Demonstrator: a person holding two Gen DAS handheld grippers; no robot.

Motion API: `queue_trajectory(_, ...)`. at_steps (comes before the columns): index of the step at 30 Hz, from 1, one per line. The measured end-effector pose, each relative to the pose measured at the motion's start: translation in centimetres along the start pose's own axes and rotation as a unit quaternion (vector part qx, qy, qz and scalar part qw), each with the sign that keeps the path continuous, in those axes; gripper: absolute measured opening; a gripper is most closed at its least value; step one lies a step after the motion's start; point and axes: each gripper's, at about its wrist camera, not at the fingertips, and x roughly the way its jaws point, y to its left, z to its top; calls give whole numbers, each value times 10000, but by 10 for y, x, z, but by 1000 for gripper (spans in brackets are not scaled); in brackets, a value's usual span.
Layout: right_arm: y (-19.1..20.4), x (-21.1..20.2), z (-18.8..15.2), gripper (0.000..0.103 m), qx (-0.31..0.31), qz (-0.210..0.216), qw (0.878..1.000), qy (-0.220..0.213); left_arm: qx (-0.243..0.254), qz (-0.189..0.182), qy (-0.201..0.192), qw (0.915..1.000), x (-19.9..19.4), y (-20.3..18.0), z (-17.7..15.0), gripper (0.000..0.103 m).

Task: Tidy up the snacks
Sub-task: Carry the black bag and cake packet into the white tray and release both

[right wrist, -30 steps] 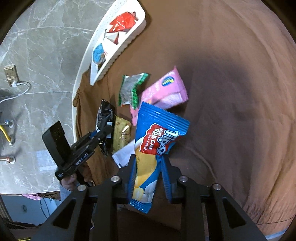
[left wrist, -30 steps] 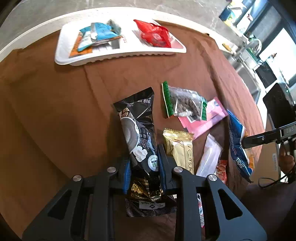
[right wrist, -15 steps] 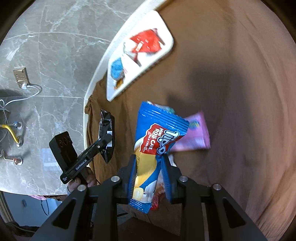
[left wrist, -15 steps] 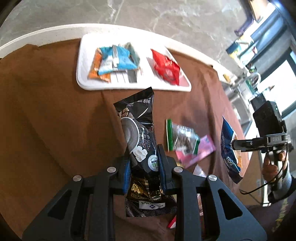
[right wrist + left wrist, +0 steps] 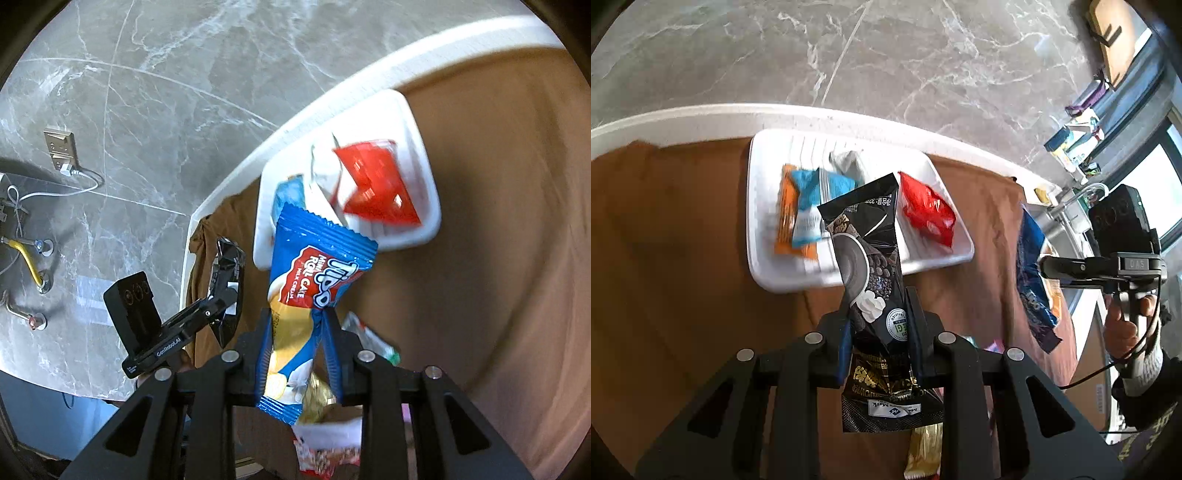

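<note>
Snacks mid-carry: left claw [image 5: 877, 325] pinching black packet [image 5: 866, 254] mid-length, right claw [image 5: 299, 343] pinching blue roll-cake packet [image 5: 317, 280], both dangling clear of desk. White tray [image 5: 759, 206] ahead of claws, likely drop target; tray contents blurred.

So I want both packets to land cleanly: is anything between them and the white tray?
Nothing visible. The black packet in the left gripper and the blue roll cake packet in the right gripper hang above bare brown cloth before the white tray.
</note>
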Motion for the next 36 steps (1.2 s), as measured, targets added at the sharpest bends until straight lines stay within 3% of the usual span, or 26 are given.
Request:
queue_trajectory(10, 8, 37, 58, 29, -266, -103, 9996, 92, -55, 50, 13, 10000, 28, 15, 44, 23)
queue_trajectory(24, -4, 86, 110, 29, -475, -433, 9975, 293, -22, 115, 184, 9998, 81, 32, 90, 23)
queue_trajectory(34, -4, 105, 120, 32, -837, -1039, 9908, 221, 256, 664, 170, 9973, 106, 22, 105, 24)
queue_trajectory(36, -3, 104, 120, 37, -880, -1098, 9899, 152, 369, 803, 169, 9959, 109, 17, 107, 25)
